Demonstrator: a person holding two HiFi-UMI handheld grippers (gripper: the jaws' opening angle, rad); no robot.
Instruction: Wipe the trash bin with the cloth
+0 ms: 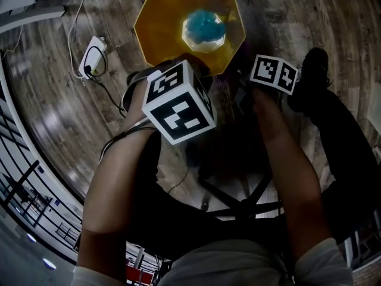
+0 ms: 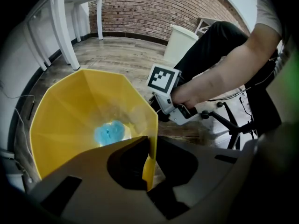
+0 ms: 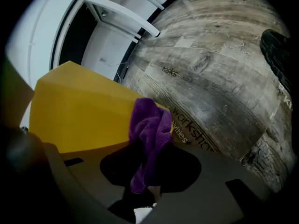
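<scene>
A yellow trash bin point(image 1: 156, 34) is seen on a floor point(image 1: 53, 118) of grey-brown wooden planks with a clear grain. The bin has a many-sided rim and flat, smooth facets which become narrower toward the bottom; its walls look thin and slightly glossy. At its bottom a blue crumpled lump point(image 1: 204, 27) is lying.

The left gripper point(image 2: 149, 164) is pointed steeply down at the near edge of the bin. Its jaws are clenched on the thin yellow wall, one jaw inside and one outside.

The right gripper point(image 3: 148, 181) is held just beside the outer side of the bin, low near the floor. A purple cloth point(image 3: 150, 129) is grasped between its jaws. The cloth is soft and fuzzy, with a fine woven texture, and it is bunched in loose folds that stand up from the jaws. It is seen in front of the lower outer wall of the bin, but whether it touches the wall cannot be told.

Behind the bin a brick wall point(image 2: 140, 13) is visible.
</scene>
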